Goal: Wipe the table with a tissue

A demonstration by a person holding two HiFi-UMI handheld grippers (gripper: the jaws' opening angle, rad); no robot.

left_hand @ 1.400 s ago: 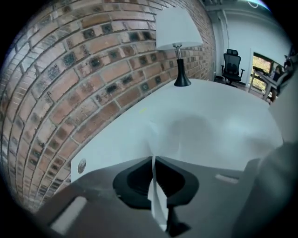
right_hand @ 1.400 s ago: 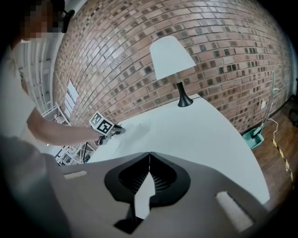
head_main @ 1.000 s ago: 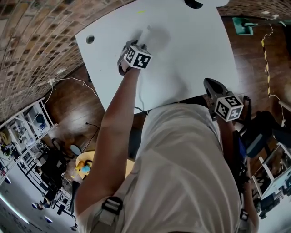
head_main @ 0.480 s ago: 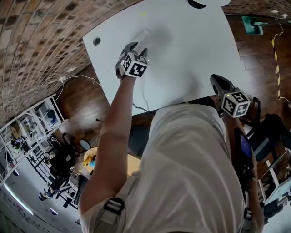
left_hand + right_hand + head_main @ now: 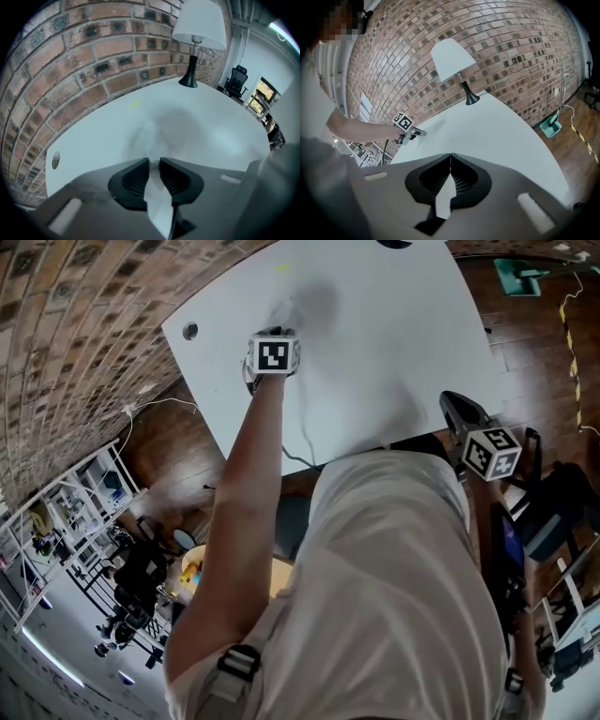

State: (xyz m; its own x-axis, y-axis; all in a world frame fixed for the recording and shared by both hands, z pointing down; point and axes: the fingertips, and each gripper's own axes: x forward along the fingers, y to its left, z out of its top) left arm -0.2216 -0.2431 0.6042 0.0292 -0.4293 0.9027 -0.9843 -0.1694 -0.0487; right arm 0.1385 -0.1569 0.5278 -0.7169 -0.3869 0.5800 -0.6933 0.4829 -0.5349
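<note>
Thin white paper tissue: pinched now between the narrow black jaws of the left gripper, just closed in from wide, front end trailing onto the smooth white surface. Looks like grasp made, wiping ready to begin. To the right, off the near edge: right gripper, jaws together, empty.

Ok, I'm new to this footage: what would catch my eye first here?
First the left tool: its jaws have just been closing on a white tissue that trails onto the white table. A white-shaded lamp stands at the table's far edge; the right tool hangs shut near the front edge.
</note>
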